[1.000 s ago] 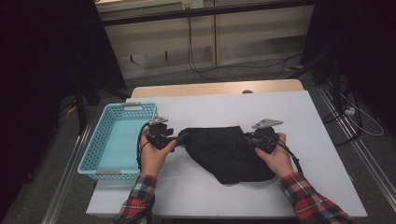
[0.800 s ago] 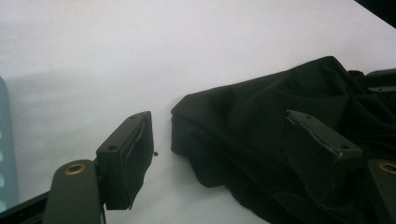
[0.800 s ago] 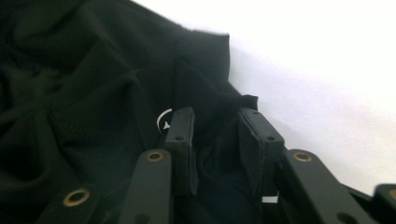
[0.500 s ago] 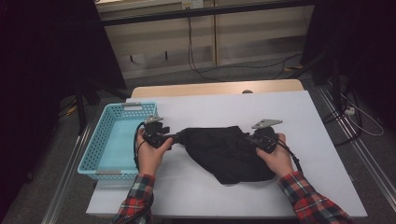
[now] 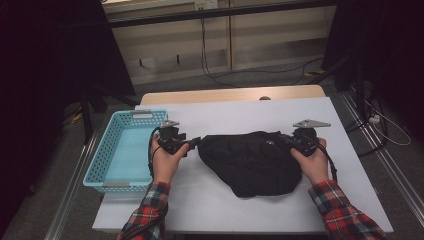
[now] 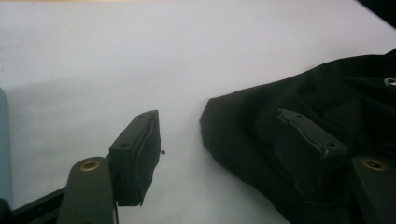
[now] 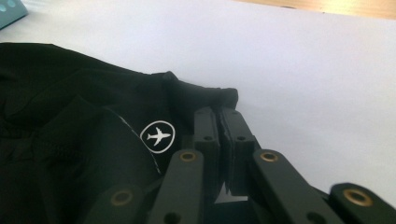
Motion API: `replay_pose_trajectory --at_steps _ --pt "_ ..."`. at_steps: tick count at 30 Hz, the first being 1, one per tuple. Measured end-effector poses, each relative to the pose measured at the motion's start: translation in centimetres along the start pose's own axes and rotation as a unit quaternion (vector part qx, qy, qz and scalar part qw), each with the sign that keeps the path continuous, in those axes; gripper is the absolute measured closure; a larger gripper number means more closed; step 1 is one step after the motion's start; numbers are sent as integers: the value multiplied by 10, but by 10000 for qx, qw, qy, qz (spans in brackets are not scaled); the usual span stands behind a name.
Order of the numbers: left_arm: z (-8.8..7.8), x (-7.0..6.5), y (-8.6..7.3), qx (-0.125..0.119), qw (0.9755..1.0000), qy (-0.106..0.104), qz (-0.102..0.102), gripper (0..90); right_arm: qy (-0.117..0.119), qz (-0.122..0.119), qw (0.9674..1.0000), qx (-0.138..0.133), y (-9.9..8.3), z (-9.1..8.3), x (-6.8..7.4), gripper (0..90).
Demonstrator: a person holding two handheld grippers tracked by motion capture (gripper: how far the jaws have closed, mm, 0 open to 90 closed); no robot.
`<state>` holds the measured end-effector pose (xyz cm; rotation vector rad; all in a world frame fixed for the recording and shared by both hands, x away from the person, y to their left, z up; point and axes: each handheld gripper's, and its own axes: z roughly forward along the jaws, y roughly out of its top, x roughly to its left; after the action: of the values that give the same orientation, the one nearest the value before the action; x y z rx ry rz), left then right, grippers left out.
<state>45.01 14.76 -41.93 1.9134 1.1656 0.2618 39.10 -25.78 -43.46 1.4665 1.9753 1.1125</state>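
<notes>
I am pinching the black garment's [image 5: 252,162] right corner in the right gripper [image 7: 219,122], jaws clamped, while the left gripper's [image 6: 215,140] jaws, just closing slightly, are standing apart around its left corner.

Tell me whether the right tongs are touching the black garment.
Touching. In the right gripper view the right tongs have closed flat together on the edge of the black garment, with a fold of cloth bunched just past their tips.

Red plaid sleeves, black grippers [image 5: 192,143], brass screws.
</notes>
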Motion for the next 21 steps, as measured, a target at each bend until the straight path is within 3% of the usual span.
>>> replay_pose_trajectory --at_steps 7,13,17,21 --pt "17 4 -10 288 9994 -47 -186 384 -78 40 10000 1 -1 -3 -4 867" --pt "26 5 -16 437 9983 -178 -355 481 -7 87 10000 25 -3 -3 -5 866" --pt "32 2 -17 553 9976 -189 -379 554 -1 62 10000 53 -4 -2 -4 866" --pt "34 -1 -17 610 9976 -160 -279 645 20 92 9999 39 -4 -3 -5 865"
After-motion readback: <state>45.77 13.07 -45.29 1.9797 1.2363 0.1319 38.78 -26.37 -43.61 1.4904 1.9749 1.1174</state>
